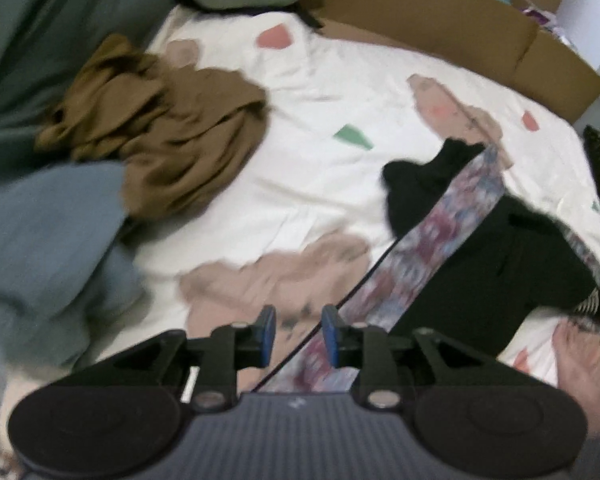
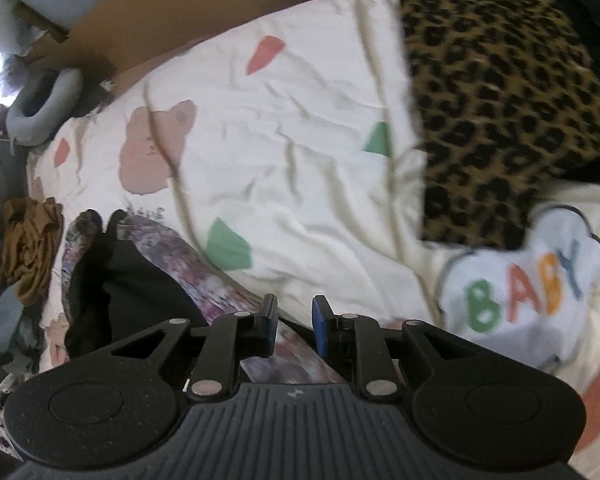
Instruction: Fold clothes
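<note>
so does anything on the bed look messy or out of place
Yes: the brown garment lies crumpled in a heap near the grey bedding, unfolded. The black garment with floral trim lies rumpled on the white quilt, its floral band trailing toward the camera.

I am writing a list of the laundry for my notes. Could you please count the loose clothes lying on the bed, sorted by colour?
Brown: 1, a crumpled garment
Black with floral trim: 1, a garment lying between the two grippers
Blue-grey: 1, a bunched piece at the left edge; whether it is clothing is unclear
Total: 3
</note>
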`<state>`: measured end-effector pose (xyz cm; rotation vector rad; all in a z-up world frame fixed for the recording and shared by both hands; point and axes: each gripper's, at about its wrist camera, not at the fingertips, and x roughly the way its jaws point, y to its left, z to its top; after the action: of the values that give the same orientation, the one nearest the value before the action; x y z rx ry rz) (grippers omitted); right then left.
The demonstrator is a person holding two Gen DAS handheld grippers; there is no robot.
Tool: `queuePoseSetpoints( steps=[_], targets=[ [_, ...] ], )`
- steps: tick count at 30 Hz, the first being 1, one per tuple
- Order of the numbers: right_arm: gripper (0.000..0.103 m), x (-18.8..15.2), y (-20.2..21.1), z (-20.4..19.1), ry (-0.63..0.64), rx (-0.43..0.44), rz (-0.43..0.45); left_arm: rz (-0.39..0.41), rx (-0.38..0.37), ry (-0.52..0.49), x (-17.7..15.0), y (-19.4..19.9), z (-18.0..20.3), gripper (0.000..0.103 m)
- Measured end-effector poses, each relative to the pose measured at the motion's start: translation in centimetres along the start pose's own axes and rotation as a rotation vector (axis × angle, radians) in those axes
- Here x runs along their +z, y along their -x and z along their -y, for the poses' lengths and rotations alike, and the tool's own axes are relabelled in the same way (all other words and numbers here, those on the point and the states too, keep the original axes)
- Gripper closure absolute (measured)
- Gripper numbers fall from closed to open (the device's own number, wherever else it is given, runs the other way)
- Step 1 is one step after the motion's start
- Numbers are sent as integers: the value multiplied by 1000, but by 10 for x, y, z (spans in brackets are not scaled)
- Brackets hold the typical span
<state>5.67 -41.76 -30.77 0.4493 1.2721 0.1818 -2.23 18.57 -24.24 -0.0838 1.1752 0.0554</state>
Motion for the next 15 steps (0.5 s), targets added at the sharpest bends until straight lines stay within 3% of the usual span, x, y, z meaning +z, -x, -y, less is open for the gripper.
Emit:
queuePoseSetpoints(
  steps=[8,15],
  targets=[
    [83,17,-41,-28,61,38,-35,53,-105,-49,49,-41,47,76],
    [83,34,-78,-58,125,78,-52,89,-184,-86,85,-72,93,69]
  ],
)
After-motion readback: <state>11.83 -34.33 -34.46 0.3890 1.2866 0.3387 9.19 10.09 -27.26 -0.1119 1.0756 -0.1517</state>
